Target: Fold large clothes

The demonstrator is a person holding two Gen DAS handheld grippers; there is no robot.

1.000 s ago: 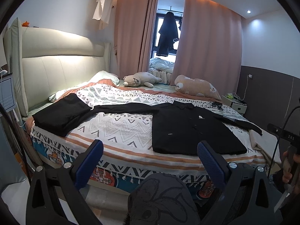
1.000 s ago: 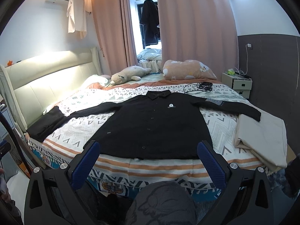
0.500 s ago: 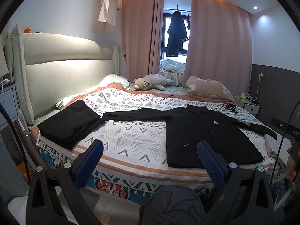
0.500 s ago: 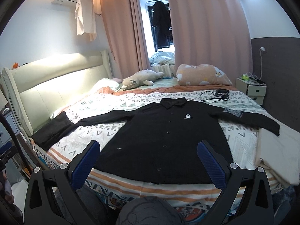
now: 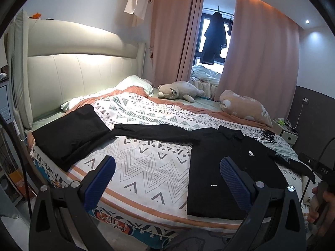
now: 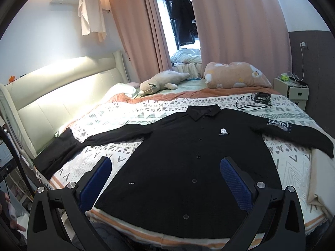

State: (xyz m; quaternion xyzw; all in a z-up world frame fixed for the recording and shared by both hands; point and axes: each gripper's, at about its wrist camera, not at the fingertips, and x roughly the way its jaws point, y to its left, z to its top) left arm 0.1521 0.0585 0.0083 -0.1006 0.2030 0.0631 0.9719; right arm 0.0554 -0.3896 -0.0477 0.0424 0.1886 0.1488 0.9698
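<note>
Black shirt [image 6: 188, 167]: a long-sleeved button-up lying face up and flat on the bed [image 6: 134, 113], collar away from the camera, hem at the bed's near edge, both sleeves stretched out sideways.
Chest logo [image 6: 223, 131]: a small white badge on the shirt, just below the collar.
Patterned sleeve patch [image 6: 278, 125]: sits on the sleeve nearer the nightstand [image 6: 297, 93].
Folded black garment [image 5: 71, 131]: lies on the bed close to the headboard [image 5: 79, 71]; the end of the shirt's other sleeve reaches it and seems to touch.
Left gripper [image 5: 167, 179]: jaws spread wide with nothing between them, hovering above the near edge of the bed, beside the shirt's hem.
Right gripper [image 6: 165, 179]: jaws likewise wide apart and empty, held over the lower half of the shirt without touching it.
Plush toys: a grey one [image 6: 161, 82] and a pink one [image 6: 232, 75] lie along the far side of the bed.
Cable and charger [image 6: 259, 99]: on the bed beyond the shirt's collar.
Curtains [image 6: 234, 25]: pink, behind the bed, parted around a hanging dark coat [image 6: 182, 16].
</note>
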